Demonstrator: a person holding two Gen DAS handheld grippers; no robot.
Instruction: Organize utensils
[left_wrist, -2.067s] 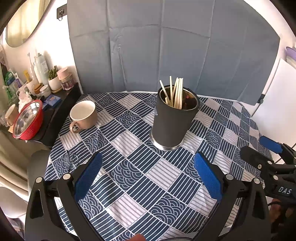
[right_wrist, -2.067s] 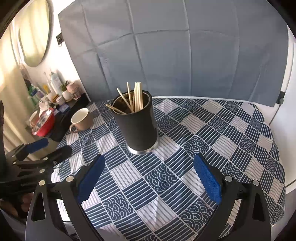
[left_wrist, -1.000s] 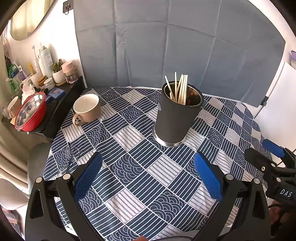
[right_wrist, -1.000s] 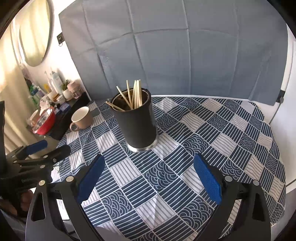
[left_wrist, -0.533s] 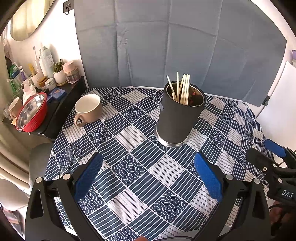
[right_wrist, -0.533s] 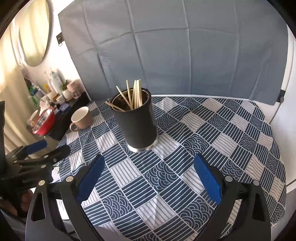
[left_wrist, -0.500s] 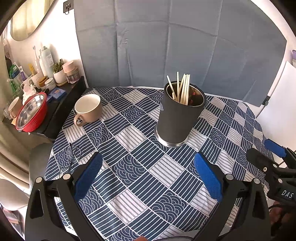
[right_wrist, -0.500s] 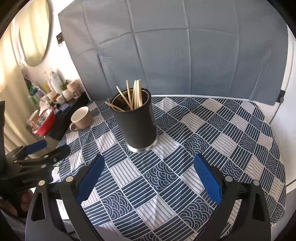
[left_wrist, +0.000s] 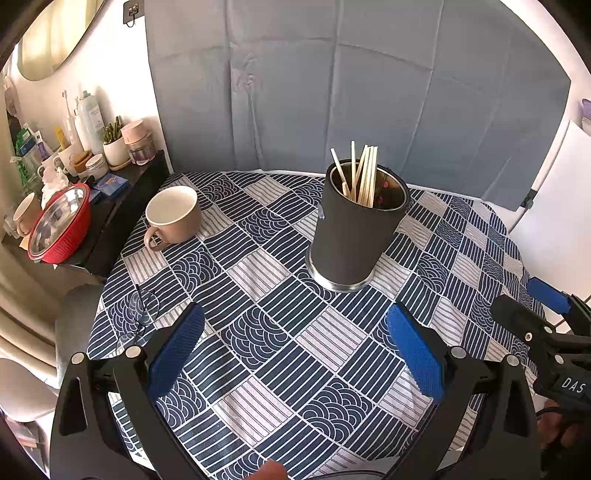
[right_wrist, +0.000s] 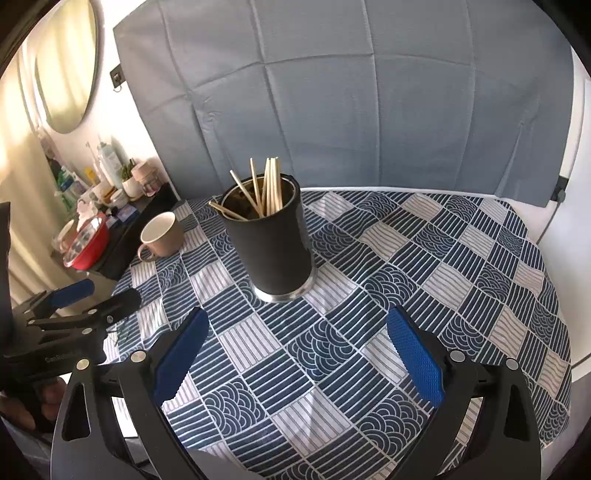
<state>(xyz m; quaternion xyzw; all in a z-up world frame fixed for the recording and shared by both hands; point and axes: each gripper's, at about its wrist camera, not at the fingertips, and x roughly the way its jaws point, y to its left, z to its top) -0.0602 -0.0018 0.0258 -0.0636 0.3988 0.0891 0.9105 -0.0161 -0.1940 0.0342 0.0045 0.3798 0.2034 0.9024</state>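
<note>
A black cylindrical holder (left_wrist: 354, 236) stands upright on the blue patterned tablecloth (left_wrist: 280, 354), with several wooden chopsticks (left_wrist: 364, 175) standing in it. It also shows in the right wrist view (right_wrist: 273, 247), with its chopsticks (right_wrist: 266, 188). My left gripper (left_wrist: 295, 347) is open and empty, above the table's near edge, well short of the holder. My right gripper (right_wrist: 299, 354) is open and empty too, near the front of the table. Each gripper shows at the side of the other's view.
A beige mug (left_wrist: 173, 216) stands at the table's left. Eyeglasses (left_wrist: 138, 317) lie near the left front edge. A dark side shelf (left_wrist: 110, 218) holds a red bowl (left_wrist: 59, 229), jars and bottles. A grey cloth backdrop (left_wrist: 351, 92) hangs behind the table.
Both grippers drew back slightly from the holder and stayed open. Nothing on the table has moved.
</note>
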